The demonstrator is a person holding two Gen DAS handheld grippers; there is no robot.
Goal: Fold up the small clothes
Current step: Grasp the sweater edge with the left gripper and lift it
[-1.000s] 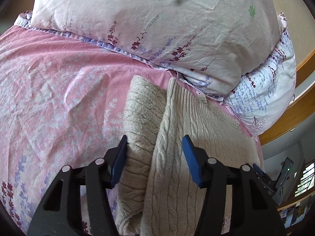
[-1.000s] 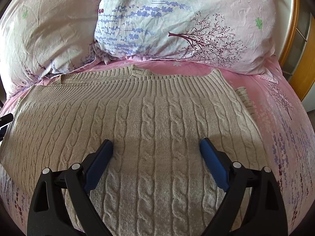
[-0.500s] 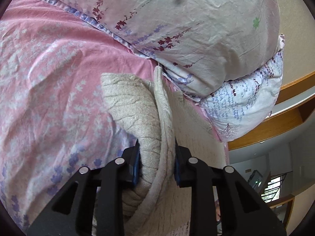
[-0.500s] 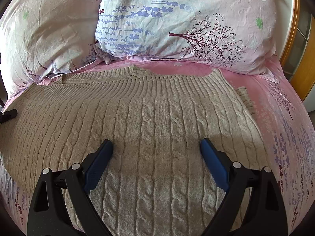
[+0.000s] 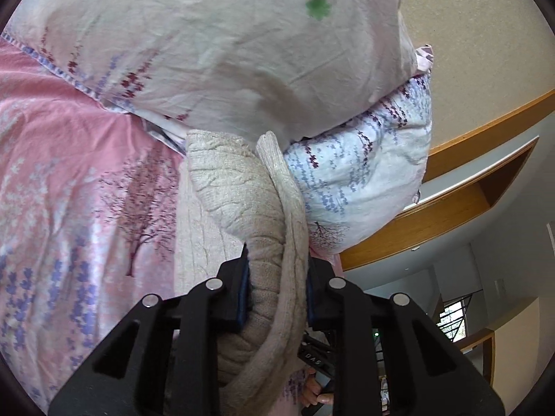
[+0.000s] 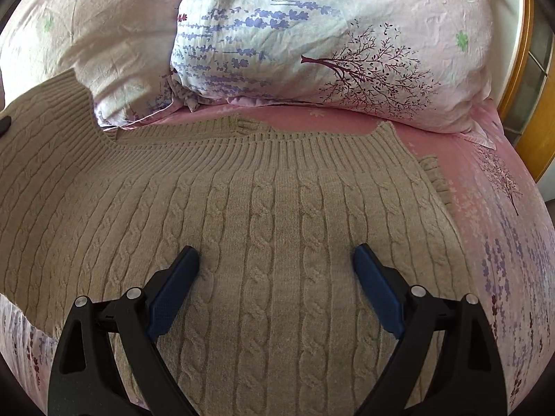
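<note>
bed: pink floral-print bedsheet covers it; wooden frame edge at far right in right wrist view.
pillows: pale pink crumpled pillow w/ green leaf print on top of white pillow w/ purple flower & dark tree print; both at head of bed, just beyond sweater.
sweater: beige cable-knit wool sweater spread flat on sheet, ribbed hem toward pillows. Left side lifted off bed & curling up in front of pink pillow; rest lies flat. Small ribbed bit pokes out at its right edge.
left gripper: black two-finger gripper w/ blue pads, jaws just been closing, now clenched on bunched sweater edge; knit fold fills gap betw. pads & rises ahead of it. Gripper raised off sheet.
right gripper: same type, jaws spread wide, released, nothing betw. pads; hangs over sweater's mid panel, tips close to knit, contact unclear.
hand: fingers just visible below left gripper, on other tool's handle.
</note>
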